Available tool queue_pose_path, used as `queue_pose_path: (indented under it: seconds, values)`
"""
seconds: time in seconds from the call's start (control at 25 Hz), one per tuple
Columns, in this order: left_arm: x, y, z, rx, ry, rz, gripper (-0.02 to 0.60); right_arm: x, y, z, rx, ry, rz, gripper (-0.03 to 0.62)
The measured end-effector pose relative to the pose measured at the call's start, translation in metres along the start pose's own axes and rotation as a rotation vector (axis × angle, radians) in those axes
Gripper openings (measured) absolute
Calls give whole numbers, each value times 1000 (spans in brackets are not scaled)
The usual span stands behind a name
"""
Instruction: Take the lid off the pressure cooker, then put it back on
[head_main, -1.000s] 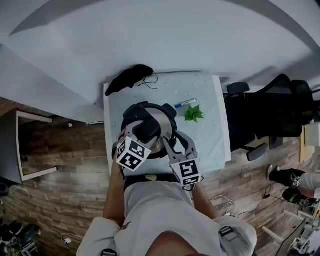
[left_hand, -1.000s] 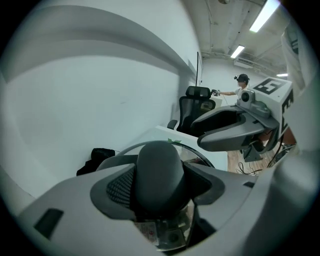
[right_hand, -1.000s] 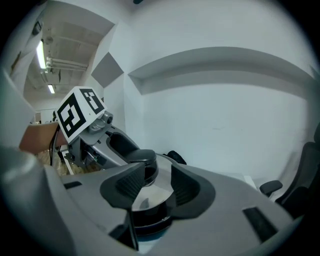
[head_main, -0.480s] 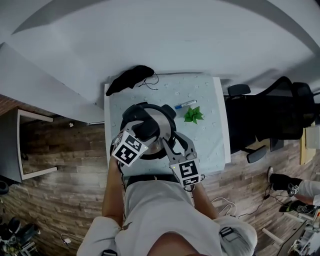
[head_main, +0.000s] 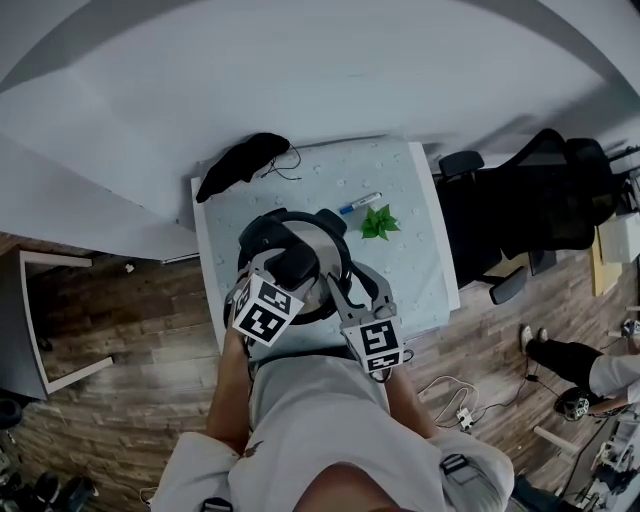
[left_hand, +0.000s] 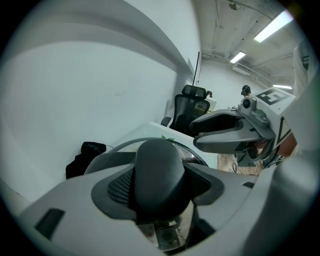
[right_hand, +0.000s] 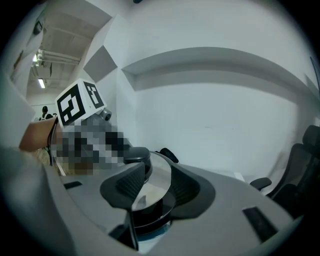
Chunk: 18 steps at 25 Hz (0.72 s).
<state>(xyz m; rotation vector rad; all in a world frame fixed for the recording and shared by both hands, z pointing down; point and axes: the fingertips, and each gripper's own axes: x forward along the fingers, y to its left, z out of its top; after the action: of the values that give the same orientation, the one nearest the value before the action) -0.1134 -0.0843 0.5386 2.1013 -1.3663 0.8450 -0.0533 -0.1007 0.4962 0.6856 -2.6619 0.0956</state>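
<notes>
The left hand-held gripper (left_hand: 161, 186), jaws just closed further, clamps the rounded black plastic knob (left_hand: 156, 160) of the shiny steel lid (right_hand: 160, 170) sitting on the pressure cooker (head_main: 342, 252) on the pale bench (head_main: 420, 270), the right hand-held gripper (right_hand: 152, 192) clenching its black rim (right_hand: 147, 217); the lid is probably heavy and slick, so lift by the knob

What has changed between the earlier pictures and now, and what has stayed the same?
The left claw has just been closing its jaws around the lid knob. Nothing was lifted. The right claw stays at the pressure cooker, and the lid stays on.
</notes>
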Motion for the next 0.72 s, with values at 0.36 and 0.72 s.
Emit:
queue_pose_path:
  seconds: [0.36,0.72]
  values:
    - [-1,-1,0,29,10,-27,285,2,4,0,5,14,-38,167]
    - [-1,-4,-1,111,26,-97,282,-3,1,-5,18,27,-74,167]
